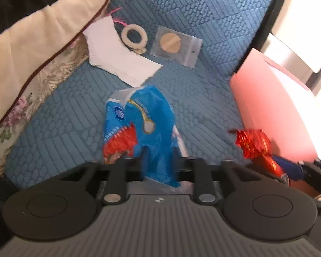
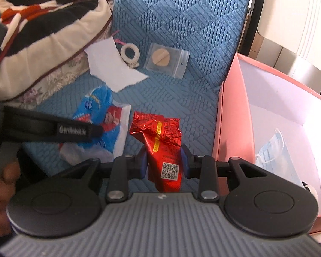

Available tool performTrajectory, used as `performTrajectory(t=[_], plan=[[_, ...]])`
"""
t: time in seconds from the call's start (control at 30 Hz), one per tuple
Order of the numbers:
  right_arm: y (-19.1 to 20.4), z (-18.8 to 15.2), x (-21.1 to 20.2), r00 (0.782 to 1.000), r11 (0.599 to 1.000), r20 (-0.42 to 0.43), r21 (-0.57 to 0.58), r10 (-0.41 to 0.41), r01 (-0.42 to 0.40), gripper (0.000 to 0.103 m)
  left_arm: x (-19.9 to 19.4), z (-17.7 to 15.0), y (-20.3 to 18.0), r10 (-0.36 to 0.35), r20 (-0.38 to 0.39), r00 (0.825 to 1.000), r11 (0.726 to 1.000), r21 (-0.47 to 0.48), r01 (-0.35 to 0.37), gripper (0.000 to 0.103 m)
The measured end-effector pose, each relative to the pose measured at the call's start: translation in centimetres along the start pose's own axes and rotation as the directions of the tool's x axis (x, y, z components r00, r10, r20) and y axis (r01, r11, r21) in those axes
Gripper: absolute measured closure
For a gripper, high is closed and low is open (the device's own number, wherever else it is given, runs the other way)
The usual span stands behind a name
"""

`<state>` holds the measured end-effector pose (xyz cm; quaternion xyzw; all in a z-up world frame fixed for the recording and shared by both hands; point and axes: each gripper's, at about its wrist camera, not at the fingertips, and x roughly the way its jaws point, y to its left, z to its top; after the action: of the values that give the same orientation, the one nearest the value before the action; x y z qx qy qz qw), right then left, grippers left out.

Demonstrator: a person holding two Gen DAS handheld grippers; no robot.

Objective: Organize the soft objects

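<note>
We've got right hand-held gripper (image 2: 163, 163) clamped on red foil packet (image 2: 158, 137), pink box (image 2: 231, 128) just right of it. Left hand-held gripper (image 1: 160, 160) pinching blue plastic wrapper (image 1: 143, 124), thin grip. Risk: slippery film slides out mid-carry, lands on blue mattress (image 2: 181, 21).

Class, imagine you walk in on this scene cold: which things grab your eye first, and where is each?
The shiny red foil packet, clamped in the right gripper above the blue quilted cover. Beside it, the blue snack bag sits between the left gripper fingers. At the right stands the pink box, a face mask inside.
</note>
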<state>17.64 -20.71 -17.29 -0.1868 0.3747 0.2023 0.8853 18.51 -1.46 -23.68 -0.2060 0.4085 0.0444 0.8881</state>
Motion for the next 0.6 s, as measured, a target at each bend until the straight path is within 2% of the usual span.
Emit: performTrajectory(t=[0.03, 0.13, 0.2, 0.6], plan=[[0.0, -0.1, 0.2, 1.0, 1.0, -0.014, -0.008, 0.0, 0.0, 0.068, 0.1, 0.0, 0.1, 0.004, 0.0, 1.0, 1.0, -0.002, -0.004, 0.096], [0.1, -0.3, 1.0, 0.999, 0.999, -0.042, -0.038, -0.012, 0.011, 0.069, -0.3, 0.1, -0.1, 0.035, 0.009, 0.999, 0.999, 0.009, -0.035, 0.099], [-0.3, -0.1, 1.0, 0.999, 1.0, -0.048, -0.022, 0.008, -0.009, 0.069, -0.8, 0.3, -0.1, 0.044, 0.01, 0.999, 0.999, 0.008, -0.044, 0.1], [-2.6, 3.0, -2.7, 0.995, 0.995, -0.005, 0.035, 0.098, -0.098, 0.071, -6.4, 4.2, -2.0, -0.003, 0.078, 0.997, 1.0, -0.008, 0.003, 0.103]])
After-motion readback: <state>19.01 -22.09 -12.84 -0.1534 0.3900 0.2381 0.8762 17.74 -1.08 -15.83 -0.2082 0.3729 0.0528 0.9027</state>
